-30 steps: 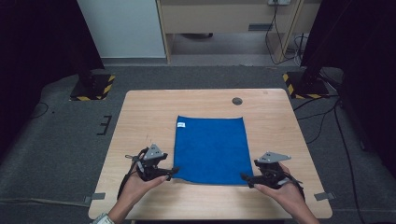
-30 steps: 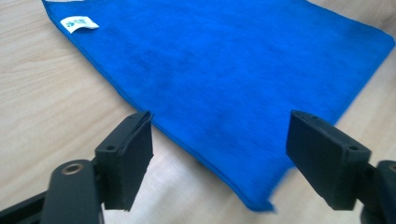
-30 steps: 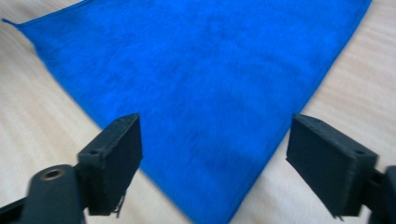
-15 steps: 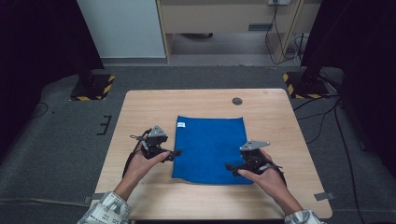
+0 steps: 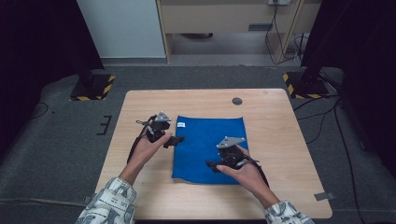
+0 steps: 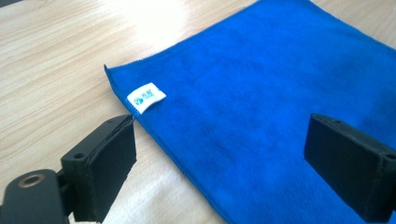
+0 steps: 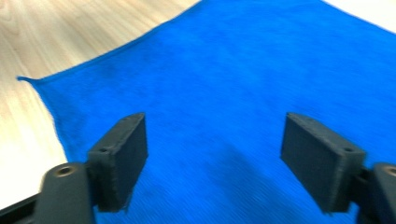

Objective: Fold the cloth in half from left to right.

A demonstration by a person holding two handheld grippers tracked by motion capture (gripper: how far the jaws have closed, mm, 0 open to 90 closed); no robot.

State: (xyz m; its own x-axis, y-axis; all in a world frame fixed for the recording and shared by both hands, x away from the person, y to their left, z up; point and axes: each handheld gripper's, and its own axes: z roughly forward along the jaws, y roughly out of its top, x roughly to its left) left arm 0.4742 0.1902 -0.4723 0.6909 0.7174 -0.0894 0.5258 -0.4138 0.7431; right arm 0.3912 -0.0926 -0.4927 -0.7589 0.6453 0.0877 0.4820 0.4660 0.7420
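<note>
A flat blue microfibre cloth (image 5: pixel 209 148) with a small white label (image 6: pixel 146 97) lies mid-frame on the light wooden tabletop (image 5: pixel 280 140). The left tool (image 5: pixel 173 140), jaws apart, straddles its left edge; the right tool (image 5: pixel 212 164), jaws apart, hovers over its lower right part.

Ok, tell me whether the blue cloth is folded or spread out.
It looks spread out. The blue cloth lies flat as one rectangle on the table, its white label exposed at a corner; no fold line shows.
</note>
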